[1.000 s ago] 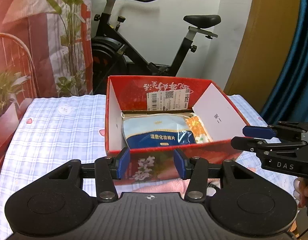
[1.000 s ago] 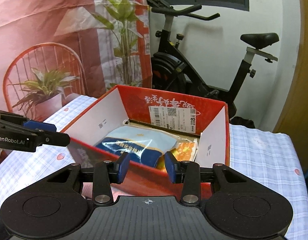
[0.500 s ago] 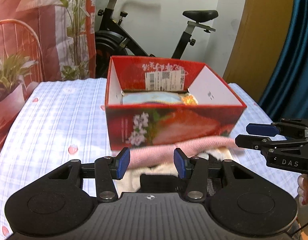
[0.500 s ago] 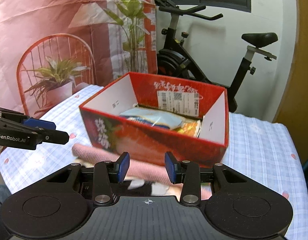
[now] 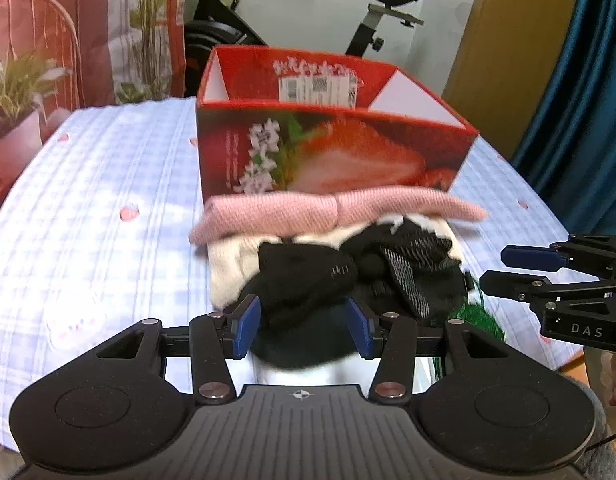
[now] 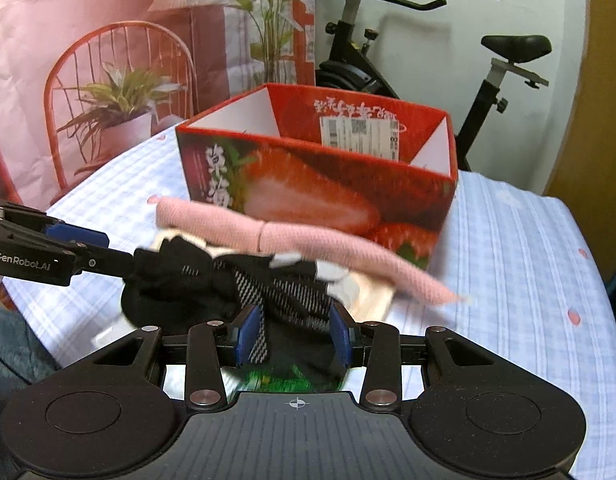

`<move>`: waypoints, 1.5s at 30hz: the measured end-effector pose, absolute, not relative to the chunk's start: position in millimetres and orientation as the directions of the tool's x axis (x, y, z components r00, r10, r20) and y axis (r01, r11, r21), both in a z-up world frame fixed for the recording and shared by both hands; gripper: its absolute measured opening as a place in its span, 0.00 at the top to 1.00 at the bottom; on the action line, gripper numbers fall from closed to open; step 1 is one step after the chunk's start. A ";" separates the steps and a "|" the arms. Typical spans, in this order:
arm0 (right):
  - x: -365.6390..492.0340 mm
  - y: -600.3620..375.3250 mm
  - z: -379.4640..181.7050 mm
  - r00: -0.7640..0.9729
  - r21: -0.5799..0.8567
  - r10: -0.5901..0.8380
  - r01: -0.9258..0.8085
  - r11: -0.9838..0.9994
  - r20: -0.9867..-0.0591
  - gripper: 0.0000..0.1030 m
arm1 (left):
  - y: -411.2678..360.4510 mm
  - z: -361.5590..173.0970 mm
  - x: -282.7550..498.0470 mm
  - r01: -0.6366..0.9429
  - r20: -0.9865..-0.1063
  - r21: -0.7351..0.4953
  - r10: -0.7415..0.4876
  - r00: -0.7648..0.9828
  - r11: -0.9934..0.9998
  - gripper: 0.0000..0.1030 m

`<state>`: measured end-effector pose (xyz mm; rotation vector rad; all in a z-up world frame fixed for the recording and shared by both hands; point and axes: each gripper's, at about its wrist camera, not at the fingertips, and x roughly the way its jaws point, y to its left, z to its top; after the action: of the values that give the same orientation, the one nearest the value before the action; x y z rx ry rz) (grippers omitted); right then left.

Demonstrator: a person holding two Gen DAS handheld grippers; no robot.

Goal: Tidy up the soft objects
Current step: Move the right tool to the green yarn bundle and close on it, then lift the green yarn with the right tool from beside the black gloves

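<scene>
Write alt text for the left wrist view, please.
A pile of socks, black ones topped by a pink roll, lies on a checked cloth before a red box. Open blue-tipped tongs hover over it.

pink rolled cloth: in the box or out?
Out. The pink rolled cloth lies on the pile of dark socks, in front of the red box.

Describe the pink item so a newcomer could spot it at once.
Find the red strawberry-printed box on the checked tablecloth. Right at the foot of its front wall lies a long rolled pink knit piece, topping a heap of clothes. It is the only pink one; the pieces below it are black and cream.
</scene>
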<state>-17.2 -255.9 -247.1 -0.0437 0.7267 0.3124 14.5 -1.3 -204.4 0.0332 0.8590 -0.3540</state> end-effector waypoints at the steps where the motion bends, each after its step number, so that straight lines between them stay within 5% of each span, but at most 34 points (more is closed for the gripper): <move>1: -21.6 -256.9 -249.9 0.702 0.067 0.263 -0.294 0.953 -0.662 0.63 | -1.8 -207.0 12.4 0.320 -0.750 -0.116 -0.295 0.592 0.940 0.51; 13: -54.2 -262.3 -278.3 0.637 0.089 0.286 -0.323 0.942 -0.716 0.47 | -9.2 -231.1 -0.5 0.328 -0.774 -0.163 -0.327 0.542 0.930 0.51; 30: -51.3 -254.9 -302.4 0.588 0.116 0.304 -0.335 0.935 -0.750 0.45 | -6.6 -248.6 4.6 0.311 -0.788 -0.201 -0.342 0.511 0.929 0.51; 45: -17.0 -222.0 -306.7 0.646 0.229 0.398 -0.332 0.915 -0.652 0.46 | 7.3 -247.2 13.4 0.247 -0.764 -0.269 -0.363 0.534 0.931 0.51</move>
<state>-17.0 -222.0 -306.7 0.0919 0.7633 0.4157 13.4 7.3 -247.2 -0.1340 0.9406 -0.3648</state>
